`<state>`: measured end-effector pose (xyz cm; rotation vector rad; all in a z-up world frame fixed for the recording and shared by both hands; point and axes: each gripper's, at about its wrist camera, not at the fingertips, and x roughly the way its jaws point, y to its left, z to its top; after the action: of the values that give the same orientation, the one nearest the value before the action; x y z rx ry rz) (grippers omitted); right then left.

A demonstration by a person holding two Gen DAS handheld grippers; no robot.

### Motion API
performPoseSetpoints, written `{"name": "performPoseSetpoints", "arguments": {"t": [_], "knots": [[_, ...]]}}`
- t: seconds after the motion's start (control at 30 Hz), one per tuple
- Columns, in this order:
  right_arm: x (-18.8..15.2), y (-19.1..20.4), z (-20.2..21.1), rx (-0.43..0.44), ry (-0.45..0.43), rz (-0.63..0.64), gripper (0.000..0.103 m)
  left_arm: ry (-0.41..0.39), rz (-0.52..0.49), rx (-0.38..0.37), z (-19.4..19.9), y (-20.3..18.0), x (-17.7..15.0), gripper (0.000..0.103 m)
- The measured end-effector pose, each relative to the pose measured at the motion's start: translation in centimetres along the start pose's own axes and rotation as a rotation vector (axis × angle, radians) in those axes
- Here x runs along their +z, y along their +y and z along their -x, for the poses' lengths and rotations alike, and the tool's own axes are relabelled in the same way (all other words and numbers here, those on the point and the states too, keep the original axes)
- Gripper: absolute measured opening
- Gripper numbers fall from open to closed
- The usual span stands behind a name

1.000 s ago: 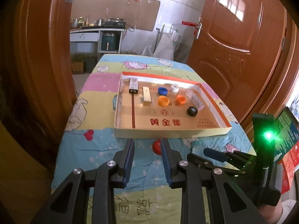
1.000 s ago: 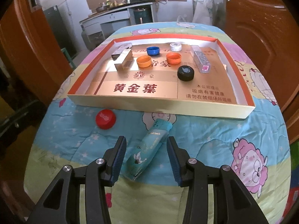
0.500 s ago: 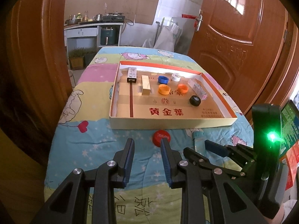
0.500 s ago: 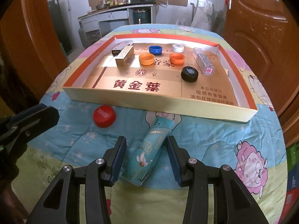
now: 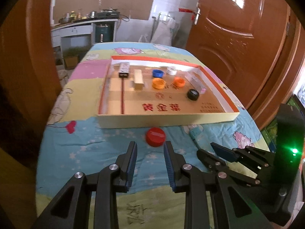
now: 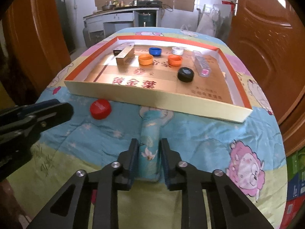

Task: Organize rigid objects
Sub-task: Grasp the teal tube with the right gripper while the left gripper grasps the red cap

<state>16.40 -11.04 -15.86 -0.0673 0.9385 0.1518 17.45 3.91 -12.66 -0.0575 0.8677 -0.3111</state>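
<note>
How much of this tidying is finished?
Mostly done: several bottle caps and small boxes already sit in the shallow cardboard tray. The right claw has just closed on the teal tube. The red bottle cap lies outside, ahead of the open left claw.

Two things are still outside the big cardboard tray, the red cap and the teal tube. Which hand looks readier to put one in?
The right. Its gripper has just closed on the teal tube, which can go straight into the tray. The left gripper is open, short of the red cap.

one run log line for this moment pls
right claw: just closed on teal tube | left claw: open, short of red cap | tray: unchanged
</note>
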Motion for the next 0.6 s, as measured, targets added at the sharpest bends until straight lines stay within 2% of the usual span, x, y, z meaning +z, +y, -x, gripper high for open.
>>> {"name": "performPoseSetpoints", "arguments": {"t": [0.13,0.33,0.6], "knots": [[-0.8,-1.1,0.7,0.001,-0.002,-0.017,0.022,0.040,-0.019,-0.014,-1.9,-1.0,0.1,0.029],[-1.6,-2.1,1.4,0.003,-0.007,-0.028,0.022,0.081,-0.029,0.027,-4.4,-1.6,0.4,0.029],[-1.9,-3.0,1.5,0.019,-0.017,-0.037,0.022,0.077,-0.040,0.066,-5.7,-1.6,1.1,0.029]]}}
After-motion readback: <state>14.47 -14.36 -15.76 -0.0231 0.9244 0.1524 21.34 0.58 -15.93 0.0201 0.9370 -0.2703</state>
